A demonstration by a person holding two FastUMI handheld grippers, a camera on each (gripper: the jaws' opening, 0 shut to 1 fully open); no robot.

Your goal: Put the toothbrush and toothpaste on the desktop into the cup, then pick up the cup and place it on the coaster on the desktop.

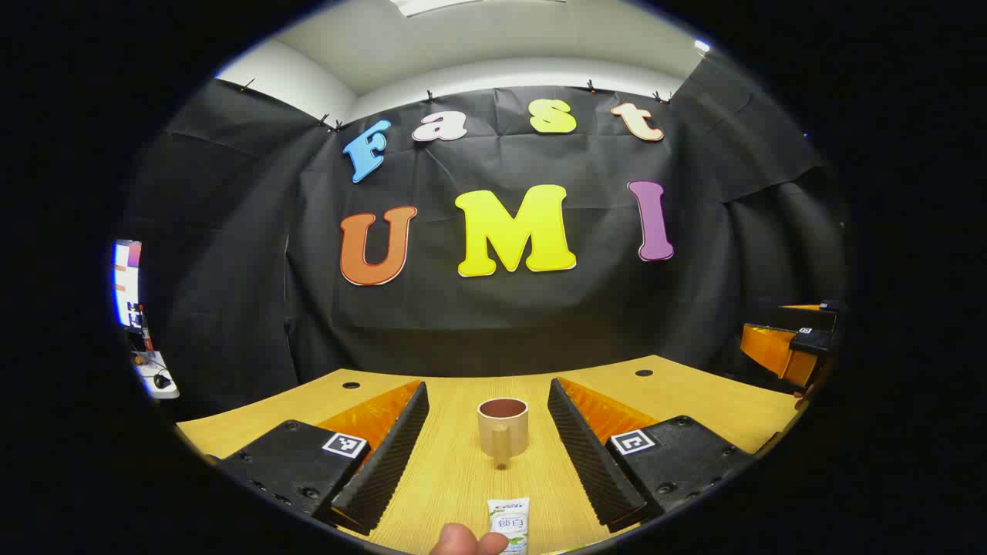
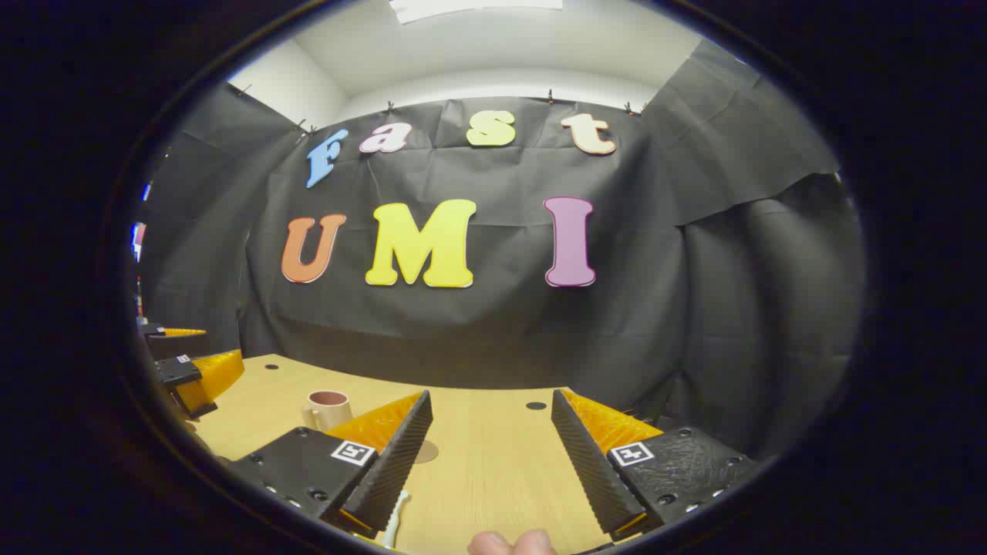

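Note:
A beige cup [image 1: 503, 428] with a dark inside stands upright on the wooden desk, its handle turned toward me, in the left gripper view. It sits between the wide-apart fingers of my left gripper [image 1: 488, 388], which is open and touches nothing. Nearer, a white toothpaste tube [image 1: 509, 523] lies flat at the bottom edge. In the right gripper view my right gripper [image 2: 490, 397] is open over bare desk. The cup [image 2: 328, 408] stands to its left. A round tan coaster [image 2: 426, 452] peeks out beside the left finger. A white toothbrush [image 2: 395, 520] end shows below that finger.
Black cloth walls close off the desk's far side. Cable holes [image 1: 351, 384] [image 2: 536, 405] dot the desk's back edge. The other gripper [image 1: 786, 343] shows at the far right of the left gripper view, and at the far left [image 2: 189, 370] of the right gripper view. A fingertip [image 1: 463, 541] shows at the bottom.

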